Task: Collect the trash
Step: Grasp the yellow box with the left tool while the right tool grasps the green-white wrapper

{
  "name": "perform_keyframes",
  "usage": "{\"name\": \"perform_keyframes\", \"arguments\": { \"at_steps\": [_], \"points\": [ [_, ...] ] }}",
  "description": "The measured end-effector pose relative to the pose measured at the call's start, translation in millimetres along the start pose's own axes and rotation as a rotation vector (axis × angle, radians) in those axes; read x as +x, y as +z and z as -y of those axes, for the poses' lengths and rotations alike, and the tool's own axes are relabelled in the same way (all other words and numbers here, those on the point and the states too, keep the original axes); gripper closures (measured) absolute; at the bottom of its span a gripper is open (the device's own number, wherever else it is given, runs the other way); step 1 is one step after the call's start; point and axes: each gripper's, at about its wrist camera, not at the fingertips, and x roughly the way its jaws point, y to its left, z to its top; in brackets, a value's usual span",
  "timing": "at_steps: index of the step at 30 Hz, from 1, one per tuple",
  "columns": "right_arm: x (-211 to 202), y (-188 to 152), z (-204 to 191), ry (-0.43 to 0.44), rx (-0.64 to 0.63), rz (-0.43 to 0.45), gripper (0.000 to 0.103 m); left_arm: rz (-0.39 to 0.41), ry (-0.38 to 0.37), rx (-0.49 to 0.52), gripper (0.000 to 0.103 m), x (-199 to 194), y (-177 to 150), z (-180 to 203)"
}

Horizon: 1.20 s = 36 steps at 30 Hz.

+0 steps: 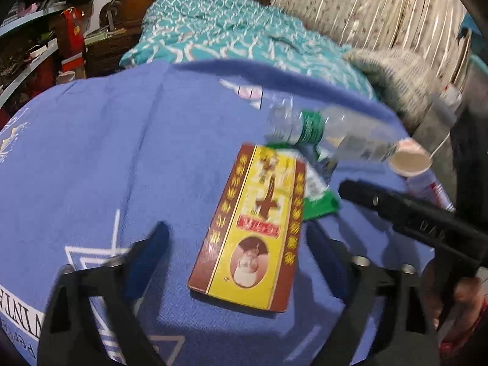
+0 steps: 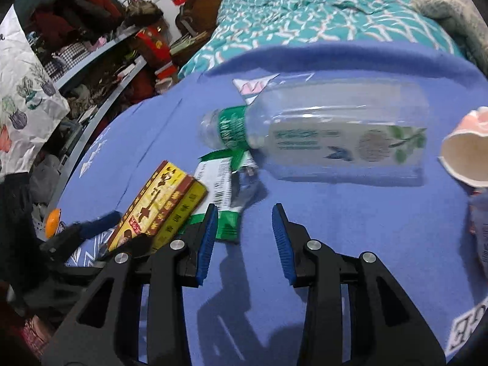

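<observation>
The flat brown and yellow cardboard box lies on the blue cloth, right between the wide-spread fingers of the left gripper, which hold nothing, and its long side points away from that gripper toward the clear plastic bottle with the green label. The right gripper is partly spread and empty too. The bottle lies on its side just ahead of it, stretched across, cap end to the left, so the left gripper looks best placed for the box.

I am viewing a blue cloth bearing: box, green wrapper, clear bottle (lying sideways), paper cup.
</observation>
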Motion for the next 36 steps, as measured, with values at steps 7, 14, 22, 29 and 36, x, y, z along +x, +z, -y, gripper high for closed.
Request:
{"name": "perform_keyframes", "arguments": {
  "at_steps": [7,14,22,29,36],
  "points": [
    [20.6,-7.6,-46.0,-0.104,-0.099,-0.001,0.082,0.002,0.024,-0.006,0.044,-6.3,-5.7,-19.5],
    [-19.5,-31.6,-53.7,-0.046,-0.075,0.057,0.094,0.005,-0.024,-0.056,0.044,-21.1,-18.7,-30.0],
    [-123.4,-105.5,-10.5,-0.096,0.052,0.208,0.094,-0.002,-0.147,0.014,0.045,-49.9,-50.6,-1.3],
    [-191.5,-174.0,58.8,-0.233,0.255,0.275,0.094,-0.026,-0.291,0.195,0.045,-50.6,-65.5,75.7],
    [-228.7,-219.6,82.4,-0.284,0.347,0.315,0.094,-0.114,-0.409,0.400,0.045,-36.1,-93.3,158.6]
  ]
}}
